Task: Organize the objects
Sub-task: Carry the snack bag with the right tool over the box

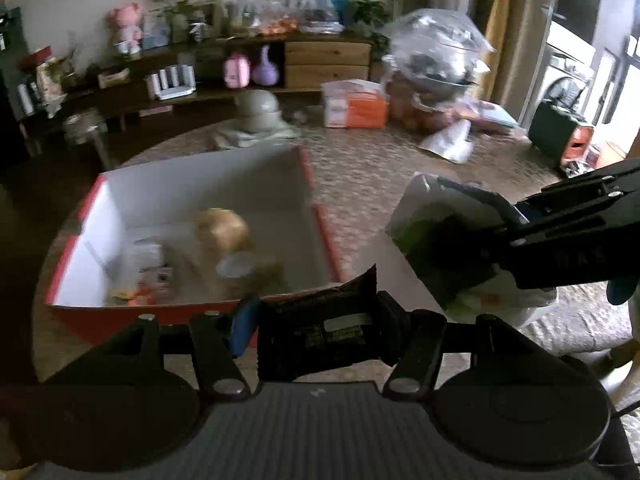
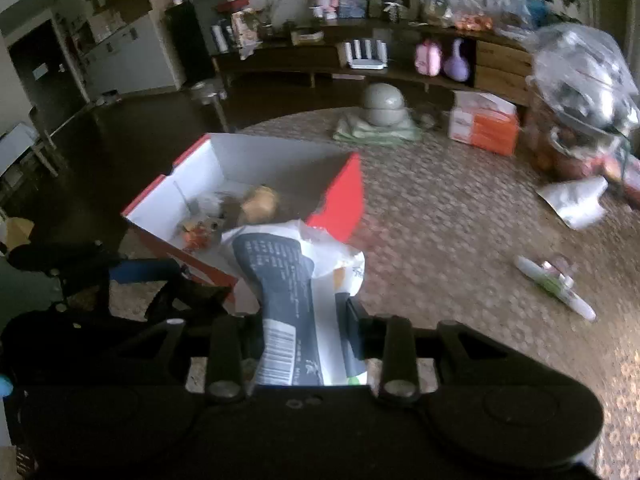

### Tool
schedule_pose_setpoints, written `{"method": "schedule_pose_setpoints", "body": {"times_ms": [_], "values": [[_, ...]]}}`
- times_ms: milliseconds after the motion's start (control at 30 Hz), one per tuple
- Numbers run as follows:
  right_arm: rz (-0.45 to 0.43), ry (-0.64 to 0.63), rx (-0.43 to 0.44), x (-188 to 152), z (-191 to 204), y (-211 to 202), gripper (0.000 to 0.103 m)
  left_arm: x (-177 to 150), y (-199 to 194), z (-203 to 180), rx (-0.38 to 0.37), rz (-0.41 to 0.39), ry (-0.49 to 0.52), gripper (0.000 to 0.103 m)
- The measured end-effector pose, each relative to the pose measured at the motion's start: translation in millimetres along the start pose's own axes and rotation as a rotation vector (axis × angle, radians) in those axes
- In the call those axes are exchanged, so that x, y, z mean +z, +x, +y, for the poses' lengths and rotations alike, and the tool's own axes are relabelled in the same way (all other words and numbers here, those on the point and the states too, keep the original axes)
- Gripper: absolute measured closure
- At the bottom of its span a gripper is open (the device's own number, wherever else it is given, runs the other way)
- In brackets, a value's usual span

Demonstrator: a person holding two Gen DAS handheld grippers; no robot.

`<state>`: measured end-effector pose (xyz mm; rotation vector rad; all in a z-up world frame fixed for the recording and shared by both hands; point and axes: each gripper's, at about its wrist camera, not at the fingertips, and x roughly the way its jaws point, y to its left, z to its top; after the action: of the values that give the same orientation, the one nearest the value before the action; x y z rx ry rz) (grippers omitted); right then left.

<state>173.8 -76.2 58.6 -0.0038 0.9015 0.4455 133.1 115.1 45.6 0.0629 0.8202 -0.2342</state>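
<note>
Between the right tool's [image 2: 304, 320] fingers sits a white packet [image 2: 296, 280].

No legible text; white packet [image 2: 296, 320] shows barcode, blurred print.

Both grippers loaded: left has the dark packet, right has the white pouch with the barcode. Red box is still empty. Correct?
Not empty. The red box already holds several small items, as the left wrist view shows. The rest stands: left gripper grips the dark packet, right gripper the white pouch.
</note>
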Motion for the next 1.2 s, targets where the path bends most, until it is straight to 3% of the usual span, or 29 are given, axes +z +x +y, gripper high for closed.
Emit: {"method": "schedule_pose_setpoints", "body": {"times_ms": [333,733,900,1200], "values": [[-0.001,-0.045,0.002,36,40,33,0.068,5,-5,60,0.092,-0.007,-0.033,0.041],[-0.036,-0.049,-0.044,87,56,74,0.068,37,13,107,0.222,-0.049,-0.013,0.042],[-0.005,-0.036,-0.081,98,53,106,0.068,42,38,123,0.231,-0.002,-0.042,0.042],[0.076,-0.061,-0.096,87,63,157,0.068,28,72,134,0.214,0.072,-0.066,0.042]]}}
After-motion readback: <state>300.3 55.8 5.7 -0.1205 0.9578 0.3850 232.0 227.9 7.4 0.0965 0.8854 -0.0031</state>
